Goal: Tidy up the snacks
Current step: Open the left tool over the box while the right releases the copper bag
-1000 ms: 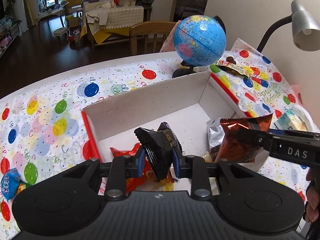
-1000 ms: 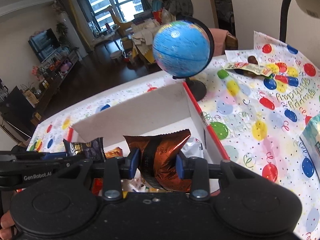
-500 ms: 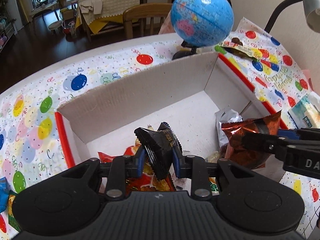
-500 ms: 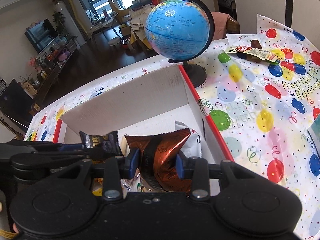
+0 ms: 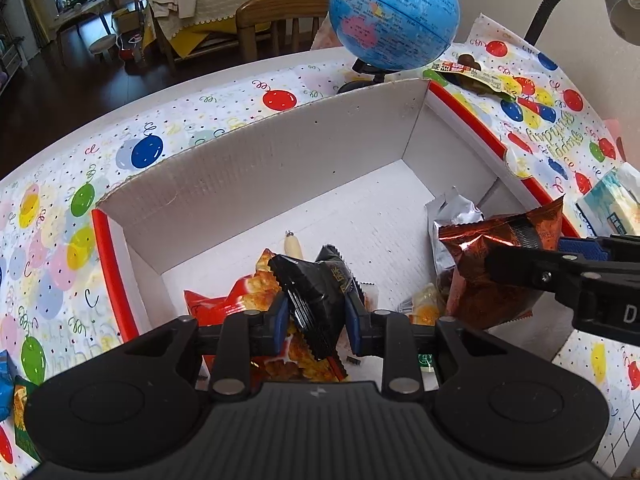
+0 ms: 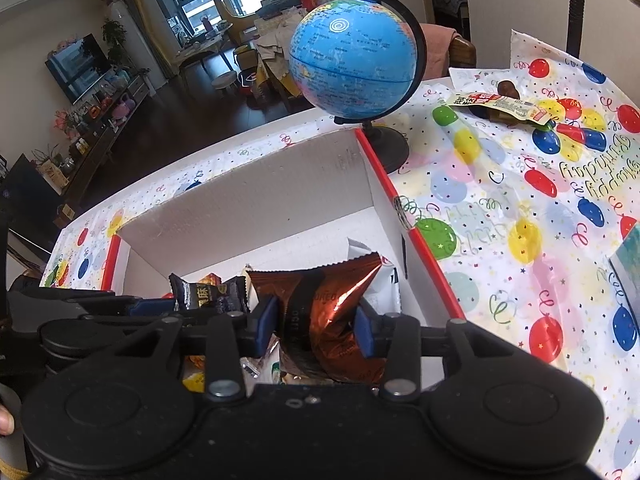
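White corrugated cardboard forms the open box [image 5: 280, 168] with red edges, which sits on a balloon-print tablecloth [image 5: 60, 216]. The left gripper [image 5: 316, 312] holds a black snack packet [image 5: 316, 292] between narrow jaws, above a red-orange snack bag [image 5: 248, 300] lying on the box floor at the 6 o'clock side of the left wrist view. The right gripper [image 6: 316, 322] has a copper-brown foil packet [image 6: 328, 312] between its blue pads [image 6: 267, 320]; its jaws are opening, and the pads touch the packet on both sides. In the left wrist view this packet sits at 3 o'clock inside the box, against a silver packet [image 5: 452, 216] near the right wall. A blue globe [image 6: 352, 64] stands just beyond the box's far corner at 12 o'clock. A long wrapped snack [image 6: 500, 106] lies on the tablecloth at 2 o'clock, well apart from the box.
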A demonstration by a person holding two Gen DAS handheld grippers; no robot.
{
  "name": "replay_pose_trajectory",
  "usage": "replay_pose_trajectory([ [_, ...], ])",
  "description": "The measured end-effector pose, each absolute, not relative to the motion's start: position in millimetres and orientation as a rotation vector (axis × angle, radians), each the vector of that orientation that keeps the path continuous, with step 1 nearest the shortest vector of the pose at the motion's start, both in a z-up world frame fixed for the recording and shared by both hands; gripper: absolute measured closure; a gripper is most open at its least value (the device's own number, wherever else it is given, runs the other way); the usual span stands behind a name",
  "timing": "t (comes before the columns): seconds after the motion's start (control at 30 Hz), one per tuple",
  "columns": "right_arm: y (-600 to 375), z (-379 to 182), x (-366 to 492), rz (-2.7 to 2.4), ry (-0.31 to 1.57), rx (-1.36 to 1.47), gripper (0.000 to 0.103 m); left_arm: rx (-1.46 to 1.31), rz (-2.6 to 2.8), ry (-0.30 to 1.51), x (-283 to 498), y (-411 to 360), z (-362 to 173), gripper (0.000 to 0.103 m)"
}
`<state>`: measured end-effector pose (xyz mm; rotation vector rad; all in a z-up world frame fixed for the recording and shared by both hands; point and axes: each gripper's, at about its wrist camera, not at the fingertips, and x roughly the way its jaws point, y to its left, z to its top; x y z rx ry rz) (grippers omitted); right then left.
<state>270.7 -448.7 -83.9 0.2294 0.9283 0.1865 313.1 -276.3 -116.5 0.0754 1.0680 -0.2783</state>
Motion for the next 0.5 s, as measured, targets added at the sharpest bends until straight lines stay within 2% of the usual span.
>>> replay_pose_trajectory([
  [0.07, -448.1, -83.2, 269.0, 0.186, 0.932, 0.227, 0.061, 0.064, -0.281, 1.062, 310.5, -274.6, -113.0, 0.073],
  [0.1, -448.0, -82.7, 267.9, 0.188, 0.933, 0.229, 0.058, 0.06, -0.281, 1.059, 309.0, -273.7, -110.9, 0.067],
  [0.13, -447.7, -82.1, 266.7, 0.186, 0.932, 0.228, 0.057, 0.055, -0.284, 1.05, 306.9, -272.9, -108.3, 0.055],
  [0.2, -447.1, -79.9, 263.3, 0.184, 0.925, 0.224, 0.053, 0.048, -0.291, 1.023, 301.5, -270.5, -102.4, 0.045],
  [0.5, -442.8, -63.9, 245.3, 0.198, 0.889, 0.208, 0.039, 0.021, -0.296, 0.975, 281.5, -254.7, -78.9, 0.045],
])
